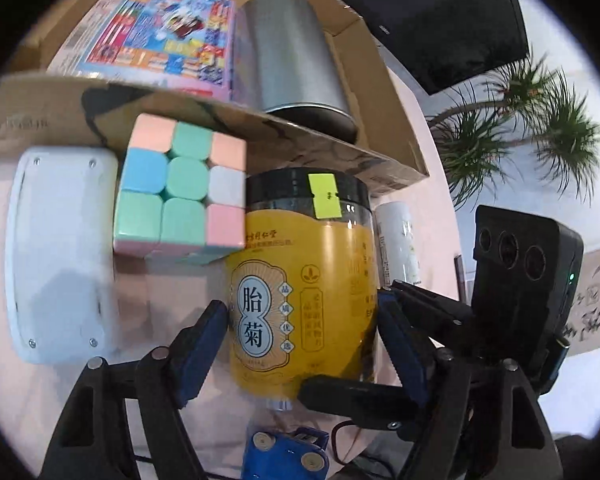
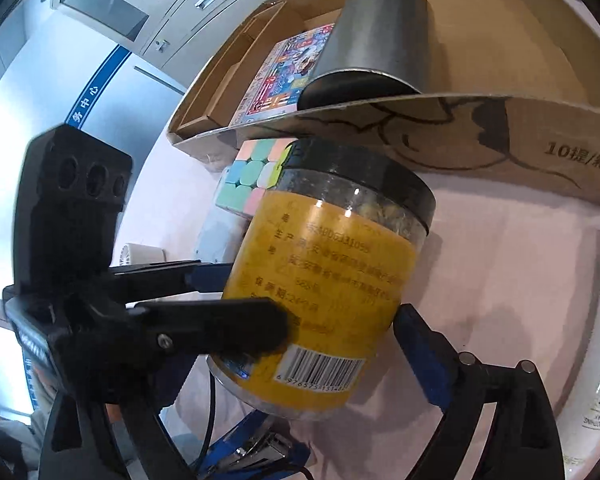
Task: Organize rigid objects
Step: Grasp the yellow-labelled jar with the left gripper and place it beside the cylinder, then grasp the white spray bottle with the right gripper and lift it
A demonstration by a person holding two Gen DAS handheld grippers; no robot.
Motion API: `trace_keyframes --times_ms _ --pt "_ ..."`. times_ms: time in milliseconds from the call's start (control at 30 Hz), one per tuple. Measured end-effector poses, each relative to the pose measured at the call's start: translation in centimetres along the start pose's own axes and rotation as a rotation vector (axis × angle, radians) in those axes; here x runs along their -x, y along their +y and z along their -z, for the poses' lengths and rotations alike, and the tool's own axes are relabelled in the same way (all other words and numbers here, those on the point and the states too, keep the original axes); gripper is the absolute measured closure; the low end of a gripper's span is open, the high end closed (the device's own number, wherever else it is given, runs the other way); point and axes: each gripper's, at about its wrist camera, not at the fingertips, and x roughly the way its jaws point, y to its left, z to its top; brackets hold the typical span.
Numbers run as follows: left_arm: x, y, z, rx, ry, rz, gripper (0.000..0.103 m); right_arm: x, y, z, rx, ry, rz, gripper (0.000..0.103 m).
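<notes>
A clear jar with a yellow label and black lid (image 1: pixel 304 276) stands on the pink tabletop in front of a cardboard box (image 1: pixel 260 120). Both grippers are closed on it. My left gripper (image 1: pixel 300 320) has a blue pad on each side of the jar. My right gripper (image 2: pixel 320 320) also clamps the jar (image 2: pixel 332 280), which looks tilted in its view; the other gripper's black finger (image 2: pixel 220 328) crosses in front. A pastel puzzle cube (image 1: pixel 180 184) sits left of the jar. Inside the box lie a metal cup (image 1: pixel 296 56) on its side and a colourful booklet (image 1: pixel 160 28).
A white plastic case (image 1: pixel 60 248) lies left of the cube. A white bottle (image 1: pixel 398 244) stands right of the jar, also at the right edge of the right wrist view (image 2: pixel 596 380). A potted plant (image 1: pixel 520 128) and a dark monitor (image 1: pixel 440 12) are beyond the table.
</notes>
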Motion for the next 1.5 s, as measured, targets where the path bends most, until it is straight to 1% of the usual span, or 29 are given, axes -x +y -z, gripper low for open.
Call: trace_keyframes --times_ms 67,100,133,167,200,267,300,400,433,467,533,567,600,667,700,733,800,833,867,967,1033,1100,1200,1233,1300,1367,1433,1467,1500 --pt "0.6 -1.5 0.3 -0.031 -0.019 -0.008 0.026 1.0 0.3 0.5 0.001 -0.015 0.004 0.011" --pt "1.2 -2.5 0.5 -0.051 -0.042 -0.009 0.026 1.3 0.7 0.7 0.002 -0.034 0.005 0.011" --pt "1.6 -3.4 0.5 -0.064 -0.06 -0.011 0.026 2.7 0.9 1.1 0.007 -0.064 0.006 0.011" --pt "2.0 -4.3 0.3 -0.078 -0.077 -0.015 0.026 2.5 1.4 1.0 0.011 -0.085 0.007 0.011" --pt "2.5 -5.7 -0.2 -0.107 -0.101 -0.023 0.026 3.5 1.7 1.0 0.018 -0.11 0.009 0.011" --pt "3.0 -7.4 -1.6 -0.158 -0.13 -0.035 0.026 5.8 2.0 0.5 0.038 -0.163 0.025 0.011" --pt "3.3 -8.8 -3.1 -0.198 -0.143 -0.045 0.026 7.1 2.1 -0.2 0.059 -0.192 0.041 0.011" --pt "3.6 -10.8 -6.7 -0.227 -0.158 -0.045 0.026 10.2 1.4 -2.8 0.087 -0.242 0.06 0.011" --pt "3.5 -11.6 -8.4 -0.238 -0.166 -0.047 0.026 10.5 1.4 -4.2 0.096 -0.256 0.069 0.011" --pt "3.4 -12.0 -9.3 -0.241 -0.169 -0.051 0.026 11.5 0.9 -5.6 0.109 -0.265 0.079 0.011" --pt "2.3 -12.5 -11.9 -0.236 -0.166 -0.062 0.026 12.9 -0.5 -7.8 0.117 -0.257 0.084 0.012" --pt "1.9 -12.3 -12.6 -0.225 -0.159 -0.059 0.026 13.2 -1.3 -8.7 0.122 -0.245 0.088 0.012" --pt "0.9 -11.9 -13.6 -0.197 -0.136 -0.057 0.026 13.2 -2.1 -9.5 0.122 -0.23 0.091 0.012" --pt "-0.6 -11.0 -14.1 -0.168 -0.103 -0.065 0.026 12.7 -3.8 -10.7 0.115 -0.185 0.092 0.013" --pt "-1.8 -10.3 -14.4 -0.149 -0.082 -0.082 0.026 12.0 -4.6 -11.2 0.108 -0.164 0.09 0.013" --pt "-2.5 -9.7 -14.4 -0.138 -0.065 -0.093 0.027 11.1 -5.4 -11.5 0.095 -0.14 0.082 0.013" --pt "-3.5 -8.6 -14.5 -0.109 -0.04 -0.091 0.029 9.5 -6.8 -11.7 0.07 -0.112 0.088 0.014" --pt "-3.8 -8.2 -14.5 -0.095 -0.028 -0.1 0.033 9.1 -7.2 -11.6 0.066 -0.107 0.099 0.014" --pt "-3.8 -8.2 -14.5 -0.099 -0.028 -0.11 0.034 8.7 -7.6 -11.6 0.061 -0.095 0.111 0.015" --pt "-3.1 -8.4 -13.8 -0.129 -0.04 -0.124 0.034 7.6 -8.4 -11.1 0.044 -0.059 0.174 0.012" --pt "-2.1 -8.5 -13.2 -0.145 -0.06 -0.13 0.034 6.6 -8.2 -10.8 0.054 -0.039 0.232 0.012" --pt "-0.7 -8.5 -12.2 -0.164 -0.088 -0.138 0.034 5.2 -7.3 -11.3 0.071 -0.036 0.259 0.011" --pt "1.0 -8.7 -11.0 -0.187 -0.138 -0.166 0.034 6.0 -6.8 -10.4 0.077 -0.062 0.267 0.011" --pt "1.7 -8.8 -10.4 -0.199 -0.161 -0.169 0.034 5.6 -6.3 -10.6 0.073 -0.069 0.278 0.011" --pt "2.5 -8.9 -9.4 -0.222 -0.191 -0.158 0.034 6.2 -5.4 -10.2 0.077 -0.101 0.308 0.011" --pt "3.4 -9.1 -7.9 -0.252 -0.234 -0.144 0.028 8.1 -4.2 -8.8 0.09 -0.18 0.321 0.011" --pt "3.7 -9.1 -6.1 -0.287 -0.276 -0.146 0.02 10.5 -3.2 -6.3 0.094 -0.258 0.342 0.009" --pt "3.6 -9.0 -5.7 -0.294 -0.278 -0.143 0.02 11.6 -3.2 -4.8 0.08 -0.295 0.356 0.008" --pt "3.1 -8.9 -4.9 -0.304 -0.262 -0.139 0.02 12.5 -3.7 -3.1 0.051 -0.322 0.366 0.005"
